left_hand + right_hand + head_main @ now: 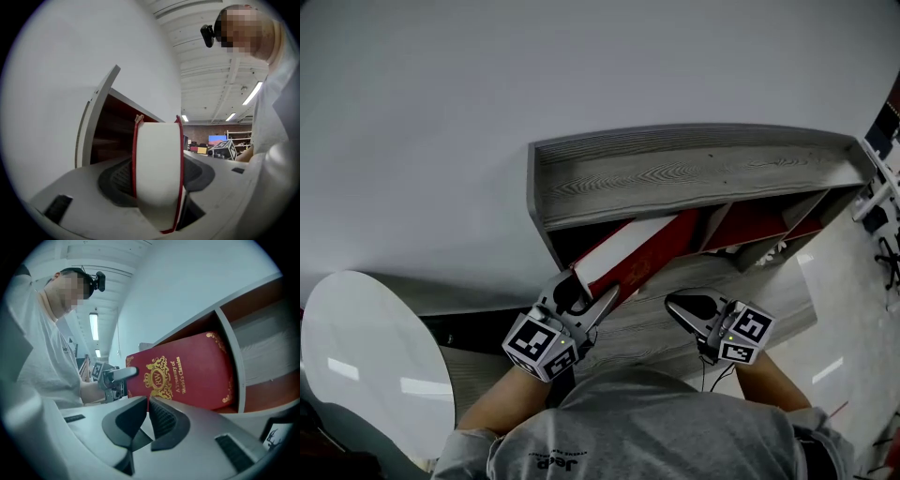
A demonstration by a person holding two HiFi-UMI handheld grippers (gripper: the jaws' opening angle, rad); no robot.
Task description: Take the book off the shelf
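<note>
The left hand-held gripper (586, 292) clamps the red book (628, 255).
Its jaws pinch the near end; the book leans out of the shelf's (675, 173) left compartment, far end inside. The right hand-held gripper (682, 305), jaws together, holds nothing.

Deep red book (187, 376), gold crest and lettering on the cover, white page edges. Grey woodgrain shelf (694, 173), red inside. Black-and-white square markers on left gripper (584, 295) and right gripper (678, 305). Glossy white table (366, 347).
</note>
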